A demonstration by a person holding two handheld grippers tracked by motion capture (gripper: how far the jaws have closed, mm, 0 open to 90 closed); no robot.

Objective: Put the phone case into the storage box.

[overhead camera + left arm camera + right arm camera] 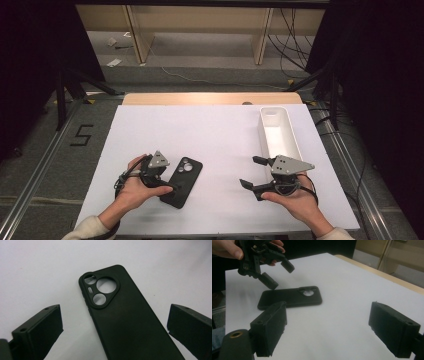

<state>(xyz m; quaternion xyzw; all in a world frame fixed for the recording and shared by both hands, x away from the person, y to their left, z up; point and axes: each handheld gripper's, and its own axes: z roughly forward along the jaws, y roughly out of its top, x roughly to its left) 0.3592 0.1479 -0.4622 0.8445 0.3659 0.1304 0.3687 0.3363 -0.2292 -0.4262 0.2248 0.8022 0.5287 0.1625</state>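
While my left claw point(167, 187) hangs wide open over the black phone case point(183, 181) on the white sheet point(215, 145), my right claw point(252, 172) gapes empty beside the white bin point(295, 142), which holds nothing.

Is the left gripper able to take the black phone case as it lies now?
Probably yes: the left gripper hangs open just above the phone case, which lies flat between its jaws, with nothing in the way.
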